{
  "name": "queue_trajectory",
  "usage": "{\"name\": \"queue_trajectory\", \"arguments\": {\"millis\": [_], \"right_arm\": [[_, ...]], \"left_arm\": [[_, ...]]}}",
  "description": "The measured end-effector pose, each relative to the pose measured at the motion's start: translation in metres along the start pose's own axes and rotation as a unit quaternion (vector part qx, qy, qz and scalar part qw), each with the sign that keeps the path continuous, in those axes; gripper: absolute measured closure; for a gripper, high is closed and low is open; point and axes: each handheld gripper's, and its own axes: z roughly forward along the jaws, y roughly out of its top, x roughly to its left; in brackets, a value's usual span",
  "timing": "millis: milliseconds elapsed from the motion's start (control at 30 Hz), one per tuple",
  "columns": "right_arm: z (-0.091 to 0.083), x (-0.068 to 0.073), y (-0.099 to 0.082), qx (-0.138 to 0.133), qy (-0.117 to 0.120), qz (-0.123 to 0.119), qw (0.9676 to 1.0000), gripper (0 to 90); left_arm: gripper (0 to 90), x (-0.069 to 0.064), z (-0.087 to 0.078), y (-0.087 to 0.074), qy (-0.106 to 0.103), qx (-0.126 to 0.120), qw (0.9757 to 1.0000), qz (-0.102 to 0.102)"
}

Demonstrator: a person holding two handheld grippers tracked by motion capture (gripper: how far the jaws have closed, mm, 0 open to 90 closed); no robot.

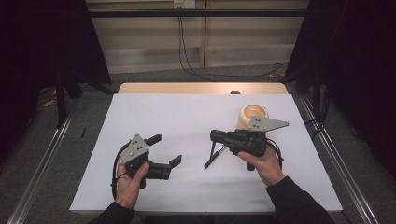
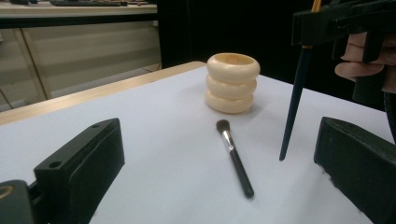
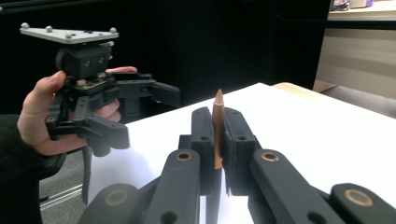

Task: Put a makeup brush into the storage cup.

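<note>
The right gripper (image 1: 215, 136), held in the person's right hand (image 1: 262, 162) at about four o'clock on the white table top (image 1: 187, 116), has its two black jaws pressed together on a thin brush with a dark blue handle and a copper-coloured ferrule (image 1: 211, 157). In the right gripper view the copper tip (image 3: 218, 122) stands up between the closed pads. In the left gripper view the dark handle (image 2: 293, 105) hangs steeply down from the jaws, its lower end at or just above the table surface; contact cannot be confirmed. In the high view the handle slants down toward seven o'clock from the jaws.

The left gripper (image 1: 164, 150), held in the person's left hand (image 1: 128, 183) at about seven o'clock on the table, has its jaws spread wide with nothing between them. It points toward the right gripper, and the two are well apart.

A second brush, with a black handle, silver ferrule and dark soft bristle head (image 2: 233, 156), lies flat on the table in the left gripper view, bristle end toward the holder and near it.

A cream-coloured ringed holder of three stacked rounded bands (image 1: 252, 115) stands upright at about two o'clock on the table, just beyond the right gripper's grey three-cornered plate (image 1: 266, 123). In the left gripper view the holder (image 2: 232, 82) is apart from both brushes.
</note>
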Motion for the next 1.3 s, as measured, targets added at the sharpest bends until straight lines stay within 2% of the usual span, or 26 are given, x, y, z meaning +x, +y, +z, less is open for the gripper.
{"name": "queue_trajectory", "arguments": {"millis": [67, 300, 433, 467, 533, 667, 767, 867, 1033, 1167, 1300], "right_arm": [[-0.002, -0.001, 0.000, -0.002, -0.005, 0.003, 1.0000, 84.3], [-0.009, -0.005, 0.001, -0.007, -0.014, 0.006, 0.9999, 84.3], [-0.012, -0.007, 0.003, -0.013, -0.018, 0.006, 0.9997, 84.3], [-0.013, -0.008, 0.004, -0.013, -0.021, 0.006, 0.9997, 84.3], [-0.015, -0.009, 0.005, -0.014, -0.023, 0.006, 0.9996, 84.3], [-0.019, -0.014, 0.005, -0.016, -0.036, 0.007, 0.9992, 84.3], [-0.023, -0.020, 0.006, -0.017, -0.045, 0.008, 0.9988, 84.4], [-0.028, -0.026, 0.007, -0.023, -0.056, 0.012, 0.9981, 84.3], [-0.035, -0.037, 0.007, -0.022, -0.075, 0.018, 0.9968, 84.4], [-0.039, -0.044, 0.010, -0.020, -0.078, 0.017, 0.9966, 84.3], [-0.044, -0.052, 0.012, -0.015, -0.088, 0.020, 0.9958, 84.3]], "left_arm": [[1.7, 0.001, -0.005, -0.003, -0.002, -0.003, 1.0000, 0.002], [1.5, 0.009, -0.023, -0.020, 0.019, 0.012, 0.9998, 0.003], [1.4, 0.014, -0.034, -0.031, 0.031, 0.015, 0.9994, -0.007], [1.4, 0.017, -0.036, -0.033, 0.031, 0.014, 0.9994, -0.010], [1.3, 0.019, -0.038, -0.034, 0.042, 0.004, 0.9989, -0.021], [1.2, 0.021, -0.040, -0.037, 0.045, 0.008, 0.9988, -0.016], [1.3, 0.020, -0.040, -0.038, 0.044, 0.008, 0.9988, -0.021], [1.2, 0.020, -0.041, -0.038, 0.035, 0.003, 0.9993, -0.015], [1.2, 0.022, -0.041, -0.039, 0.029, 0.010, 0.9995, -0.008], [1.2, 0.022, -0.041, -0.039, 0.033, 0.011, 0.9992, -0.016], [1.2, 0.023, -0.042, -0.040, 0.037, 0.017, 0.9991, -0.014]]}}
